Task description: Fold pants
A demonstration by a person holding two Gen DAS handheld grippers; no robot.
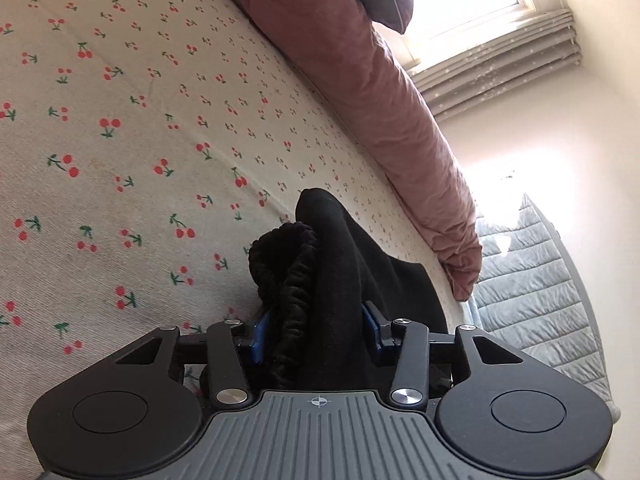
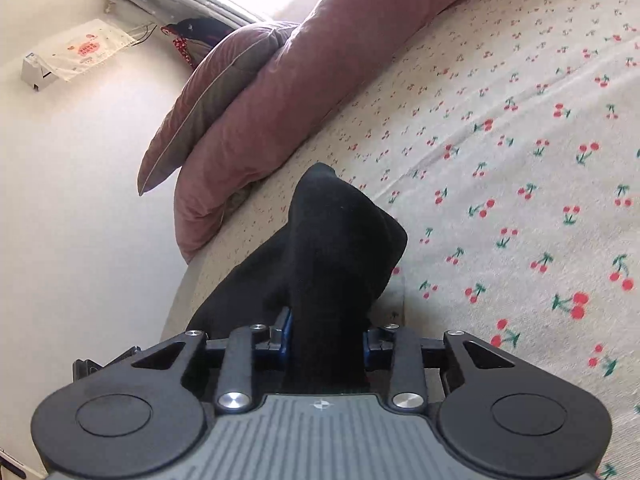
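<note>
1. Pants (image 1: pixel 336 264), black and soft, sit low in the centre of the left wrist view, bunched above the cherry-print bed (image 1: pixel 120 140). Your left gripper (image 1: pixel 316 332) is clamped on them, the gathered elastic waistband (image 1: pixel 288 280) caught between its blue pads.
2. Expect them to be light and limp: they will likely sag and fold wherever unsupported, so hold at the waistband, which looks thicker and less slippery.
3. Pink bedding (image 1: pixel 380 92) runs along the upper right of that frame, well apart.
4. Low in the centre of the right wrist view, your right gripper (image 2: pixel 326 340) pinches smooth cloth of the same pants (image 2: pixel 340 240); keep the grip deep, since thin fabric may slide out.
</note>
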